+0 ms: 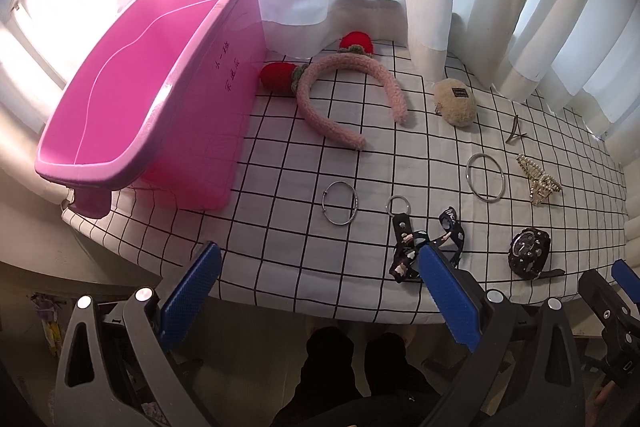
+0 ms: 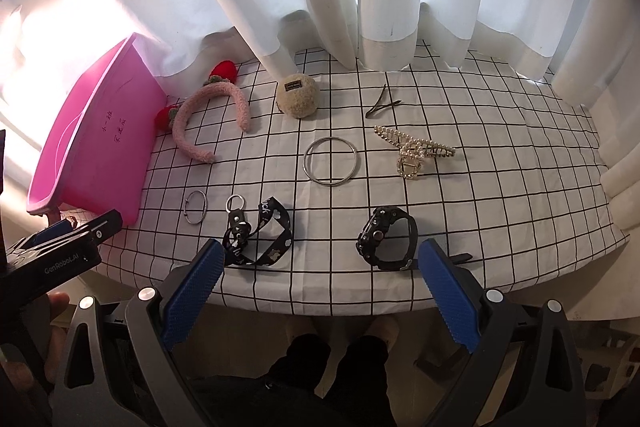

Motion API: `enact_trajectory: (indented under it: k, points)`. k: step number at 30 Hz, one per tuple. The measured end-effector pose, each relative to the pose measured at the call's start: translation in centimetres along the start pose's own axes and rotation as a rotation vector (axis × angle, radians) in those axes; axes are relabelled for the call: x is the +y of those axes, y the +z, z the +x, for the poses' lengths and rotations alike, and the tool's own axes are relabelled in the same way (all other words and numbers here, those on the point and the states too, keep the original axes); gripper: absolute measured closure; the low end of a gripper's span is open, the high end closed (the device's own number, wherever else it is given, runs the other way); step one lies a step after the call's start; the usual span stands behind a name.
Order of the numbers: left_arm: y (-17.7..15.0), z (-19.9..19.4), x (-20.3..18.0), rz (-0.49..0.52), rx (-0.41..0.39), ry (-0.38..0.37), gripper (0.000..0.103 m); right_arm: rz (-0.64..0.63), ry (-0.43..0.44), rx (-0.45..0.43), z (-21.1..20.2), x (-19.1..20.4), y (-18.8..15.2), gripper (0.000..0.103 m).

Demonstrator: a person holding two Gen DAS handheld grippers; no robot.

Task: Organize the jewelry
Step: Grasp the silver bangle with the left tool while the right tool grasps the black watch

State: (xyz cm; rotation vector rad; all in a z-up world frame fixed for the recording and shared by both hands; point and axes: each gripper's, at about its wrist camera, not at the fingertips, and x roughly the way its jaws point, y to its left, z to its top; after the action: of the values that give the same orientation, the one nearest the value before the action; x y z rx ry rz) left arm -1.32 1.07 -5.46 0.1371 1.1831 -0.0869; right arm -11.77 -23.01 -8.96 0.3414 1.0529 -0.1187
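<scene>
Pink plastic made the one bin [image 1: 132,75], empty at the left of the checked worktop [image 2: 500,195]. On the cloth lay two silver bangles [image 2: 330,161] [image 2: 196,212], one watch [image 2: 386,239], one lanyard [image 2: 260,235], one pearl claw clip [image 2: 414,151], one fuzzy headband [image 2: 208,115], one plush clip [image 2: 298,95] and one thin hairpin [image 2: 380,105]. The left tool [image 1: 320,291] and right tool [image 2: 320,287] hung wide open, holding nothing, near the front edge.
</scene>
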Motion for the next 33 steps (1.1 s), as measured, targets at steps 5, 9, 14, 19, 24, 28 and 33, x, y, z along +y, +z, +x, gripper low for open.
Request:
enact_trajectory:
  k: [5,9,14,19,24,28,33]
  points:
    - [-1.9,3.1,0.1,-0.01,0.034,-0.011,0.006,0.031,0.047,0.002,2.1,-3.2,-2.0,0.01]
    - [-3.1,5.1,-0.2,-0.007,0.037,-0.04,0.006,0.109,0.048,0.029,4.2,-6.4,-3.2,0.01]
    - [-3.5,7.1,-0.9,-0.021,0.017,-0.074,0.006,0.118,0.046,0.043,6.8,-8.2,-3.8,0.01]
    - [-2.7,9.0,-1.4,-0.028,-0.01,-0.078,0.006,0.083,0.041,0.046,9.3,-8.1,-3.5,0.01]
    - [-1.7,11.1,-1.5,-0.028,-0.009,-0.084,0.006,0.038,0.027,0.04,11.5,-7.7,-2.8,0.01]
    - [-1.3,13.0,-1.3,-0.033,-0.001,-0.08,0.006,0.01,0.016,0.029,12.7,-7.5,-2.6,0.01]
    - [-0.7,15.1,-0.6,-0.061,0.006,-0.064,0.006,0.006,0.013,0.023,13.8,-7.1,-2.7,0.01]
